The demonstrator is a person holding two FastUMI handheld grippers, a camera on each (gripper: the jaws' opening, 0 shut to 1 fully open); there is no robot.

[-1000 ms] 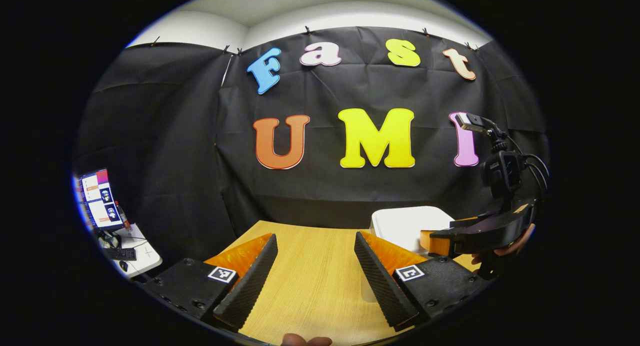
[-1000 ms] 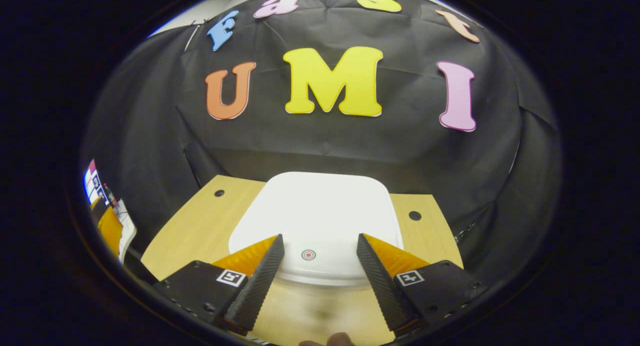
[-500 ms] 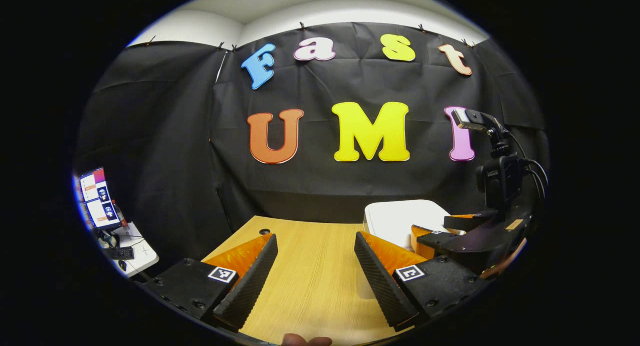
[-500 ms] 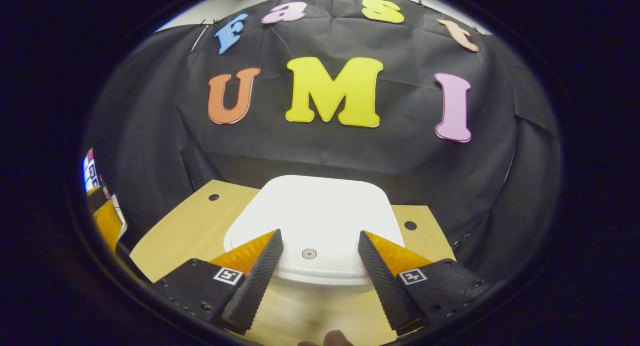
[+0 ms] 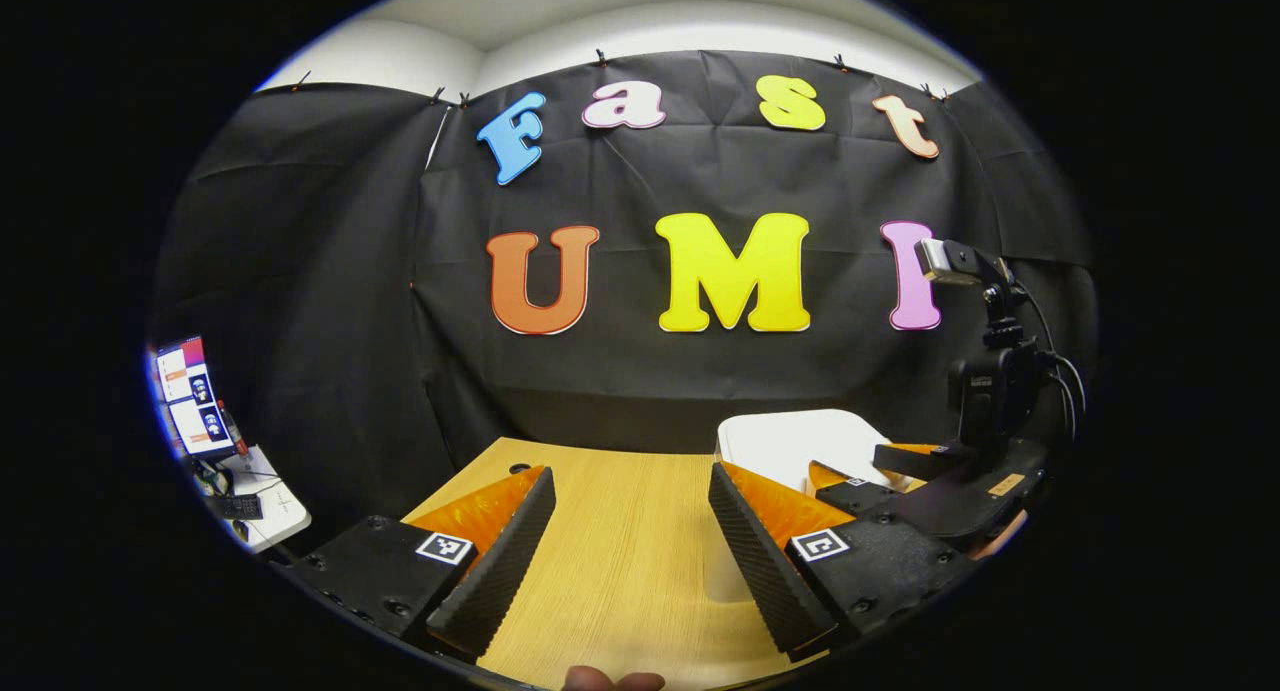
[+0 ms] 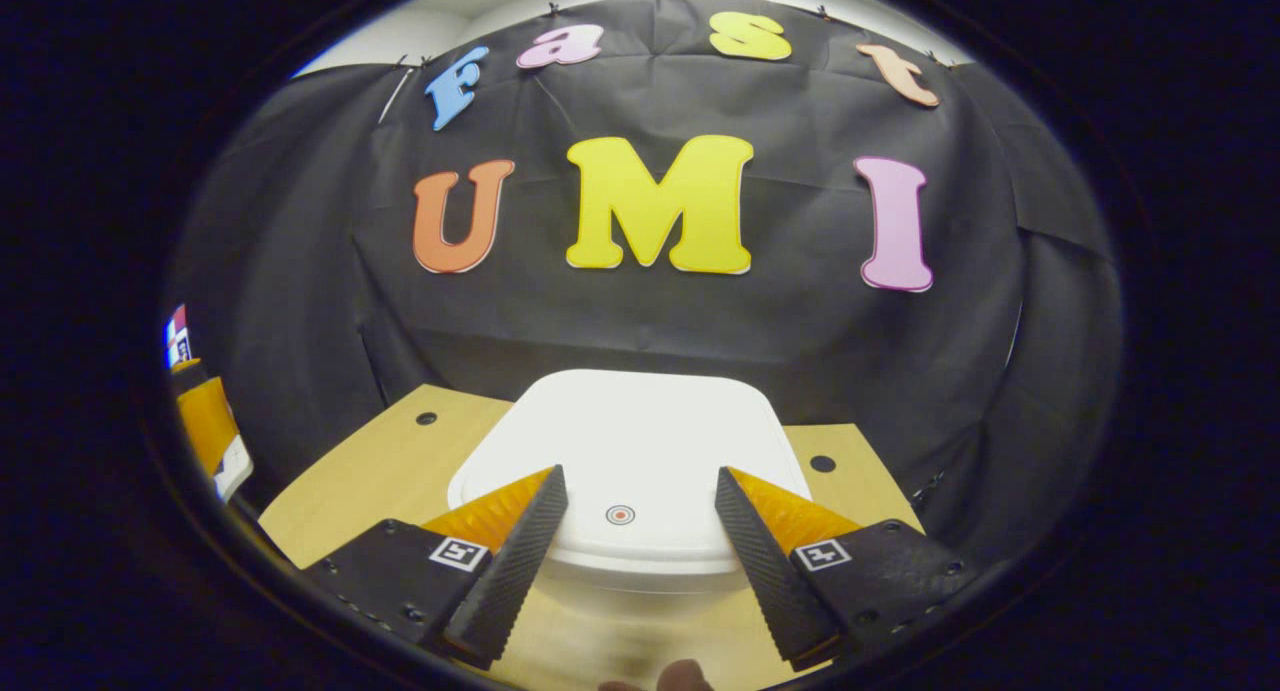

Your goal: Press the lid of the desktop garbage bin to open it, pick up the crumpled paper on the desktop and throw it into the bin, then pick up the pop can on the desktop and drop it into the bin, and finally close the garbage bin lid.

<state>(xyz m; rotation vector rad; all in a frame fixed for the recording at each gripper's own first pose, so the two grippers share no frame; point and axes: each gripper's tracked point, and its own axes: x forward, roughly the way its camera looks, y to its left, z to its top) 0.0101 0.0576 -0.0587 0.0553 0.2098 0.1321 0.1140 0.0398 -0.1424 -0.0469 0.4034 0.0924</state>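
The white bin with its flat lid (image 6: 640, 441) down stands on the wooden desk (image 6: 370, 466). A small red ring mark (image 6: 620, 515) sits near the lid's front edge. My right gripper (image 6: 640, 491) is open, its fingertips spread over that front edge with the mark between them. In the left gripper view the bin lid (image 5: 785, 436) lies at the right, and the right gripper (image 5: 900, 476) reaches over it from the right. My left gripper (image 5: 630, 491) is open above bare desk (image 5: 620, 551), with nothing between its fingers.
Black cloth walls close the booth behind the desk. Round holes (image 6: 822, 463) are set in the desk beside the bin. A side table with a monitor (image 5: 190, 396) and a keyboard stands far left, beyond the desk edge.
The right gripper has drawn back slightly and tilted up, so the lid sits lower in its view. In the left gripper view the bin and right gripper drifted left and down.
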